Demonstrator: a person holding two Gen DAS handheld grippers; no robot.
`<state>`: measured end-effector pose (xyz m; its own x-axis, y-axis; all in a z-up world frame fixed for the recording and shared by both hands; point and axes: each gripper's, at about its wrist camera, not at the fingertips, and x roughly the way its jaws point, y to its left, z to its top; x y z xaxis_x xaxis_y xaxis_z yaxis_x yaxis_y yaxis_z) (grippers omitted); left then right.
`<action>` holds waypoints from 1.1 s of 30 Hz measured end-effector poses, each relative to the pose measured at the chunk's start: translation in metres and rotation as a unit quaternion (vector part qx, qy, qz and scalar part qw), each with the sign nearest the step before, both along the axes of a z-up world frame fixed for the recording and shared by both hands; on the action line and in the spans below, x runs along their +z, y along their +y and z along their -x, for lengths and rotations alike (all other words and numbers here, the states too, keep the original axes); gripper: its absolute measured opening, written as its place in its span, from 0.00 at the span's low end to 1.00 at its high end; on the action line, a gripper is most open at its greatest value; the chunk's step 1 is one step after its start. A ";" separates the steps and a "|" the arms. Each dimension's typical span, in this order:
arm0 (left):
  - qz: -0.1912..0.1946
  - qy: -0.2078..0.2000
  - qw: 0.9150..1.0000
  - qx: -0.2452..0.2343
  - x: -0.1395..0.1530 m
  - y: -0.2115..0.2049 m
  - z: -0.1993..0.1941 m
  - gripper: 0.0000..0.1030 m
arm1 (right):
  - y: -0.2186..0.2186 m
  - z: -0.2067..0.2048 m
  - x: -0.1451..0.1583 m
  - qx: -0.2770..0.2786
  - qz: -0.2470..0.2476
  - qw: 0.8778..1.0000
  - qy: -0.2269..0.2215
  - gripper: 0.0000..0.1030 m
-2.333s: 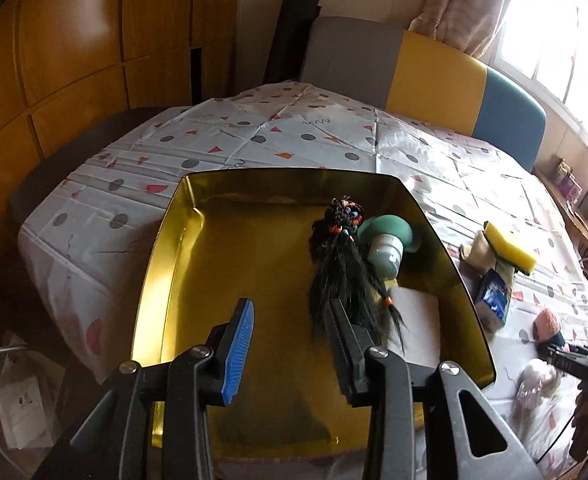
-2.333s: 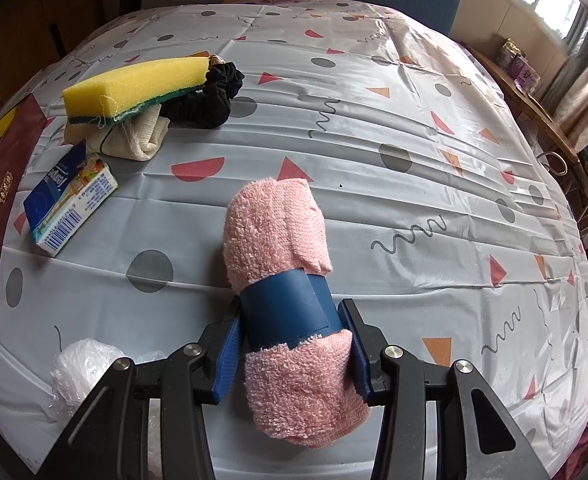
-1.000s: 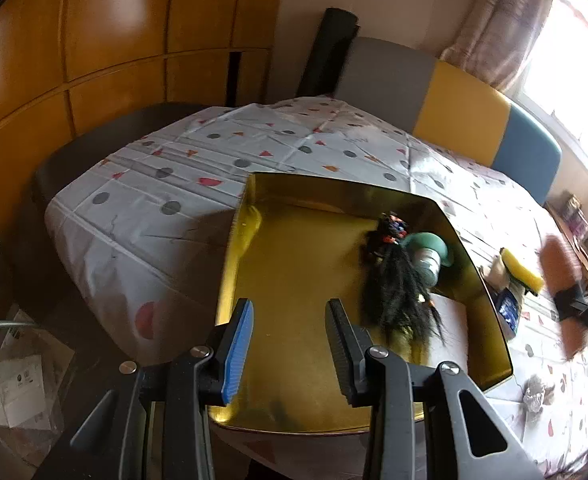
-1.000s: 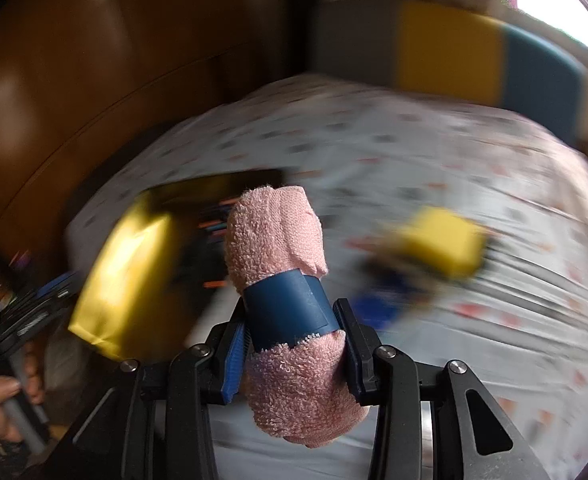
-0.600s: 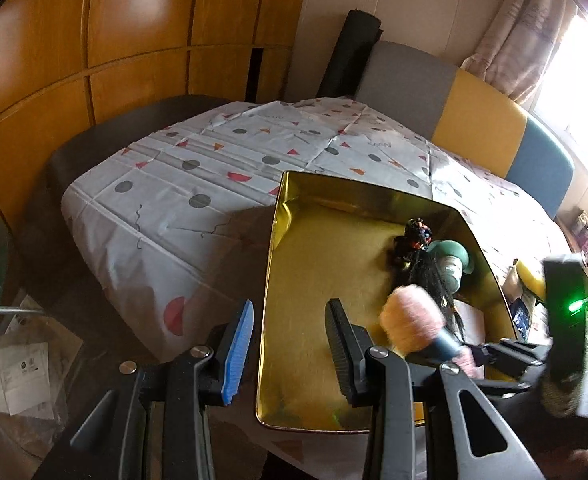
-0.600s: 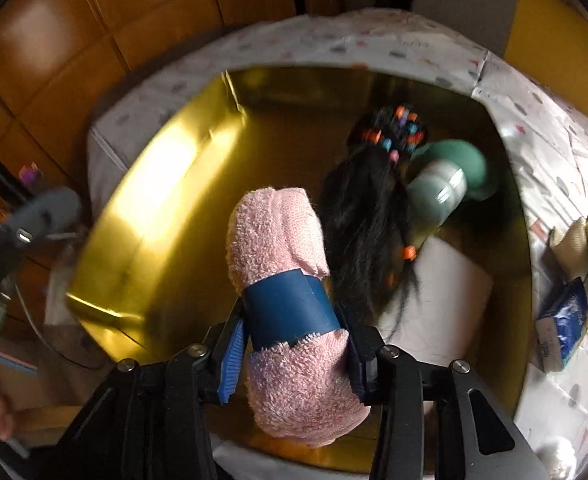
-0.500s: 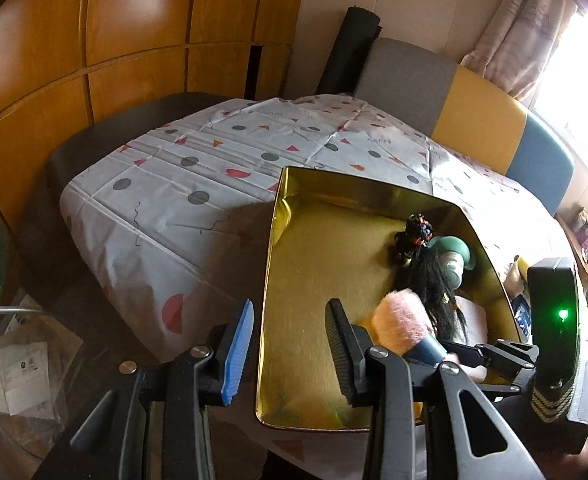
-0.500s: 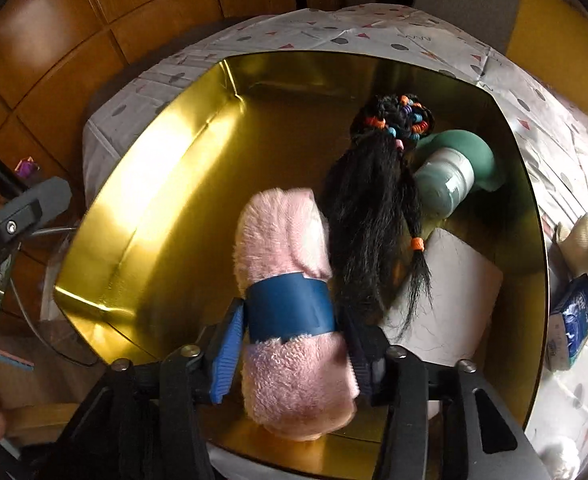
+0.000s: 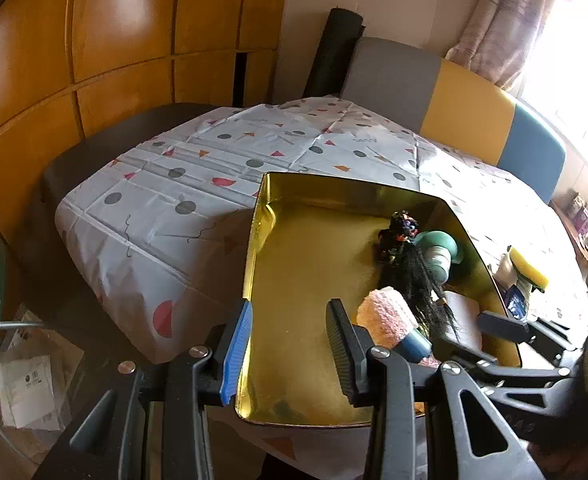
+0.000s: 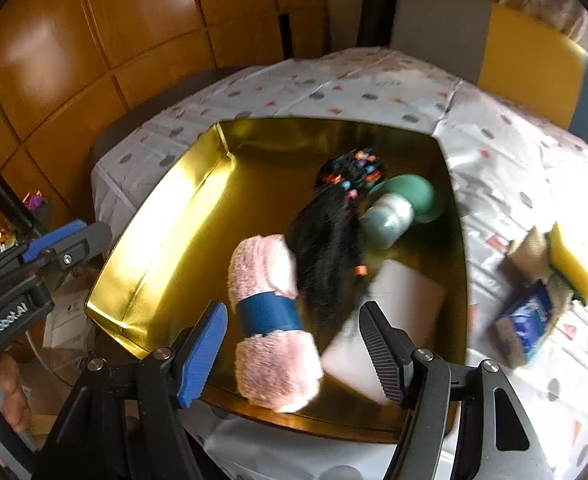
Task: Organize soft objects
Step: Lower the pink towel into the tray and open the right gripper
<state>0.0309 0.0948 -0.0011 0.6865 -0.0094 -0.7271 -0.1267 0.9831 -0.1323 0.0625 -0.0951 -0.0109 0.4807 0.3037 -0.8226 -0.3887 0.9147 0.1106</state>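
Note:
A pink rolled towel with a blue band (image 10: pixel 272 320) lies in the gold tray (image 10: pixel 166 216) beside a black hairpiece (image 10: pixel 328 240). My right gripper (image 10: pixel 292 314) straddles the roll; its jaws are opening and the pads stand clear of the towel on both sides. A teal bottle (image 10: pixel 394 212) and a white pad (image 10: pixel 398 304) also lie in the tray. In the left wrist view the towel (image 9: pixel 386 314) sits at the tray's (image 9: pixel 306 272) near right. My left gripper (image 9: pixel 290 312) hovers open over the tray's near left rim, with nothing between its fingers.
On the patterned tablecloth (image 10: pixel 514 168) right of the tray lie a yellow sponge (image 10: pixel 574 264), a beige cloth (image 10: pixel 530 250) and a blue packet (image 10: pixel 528 324). Wooden wall panels (image 9: pixel 114 40) stand to the left; padded chair backs (image 9: pixel 466 100) line the far side.
The right gripper carried the towel from the table over the tray, lowered it beside the hairpiece and spread its jaws off it. The left gripper has barely moved.

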 end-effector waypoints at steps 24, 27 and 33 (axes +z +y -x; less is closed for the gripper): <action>-0.034 -0.001 0.997 -0.073 0.009 -0.059 0.000 0.37 | -0.163 0.020 0.024 -0.157 0.019 0.987 -0.039 0.70; -0.040 -0.001 0.996 -0.085 0.009 -0.069 0.000 0.37 | -0.192 0.022 0.024 -0.183 0.027 0.982 -0.039 0.70; -0.050 0.001 0.993 -0.109 0.009 -0.090 0.000 0.37 | -0.249 0.026 0.018 -0.233 0.025 0.972 -0.034 0.70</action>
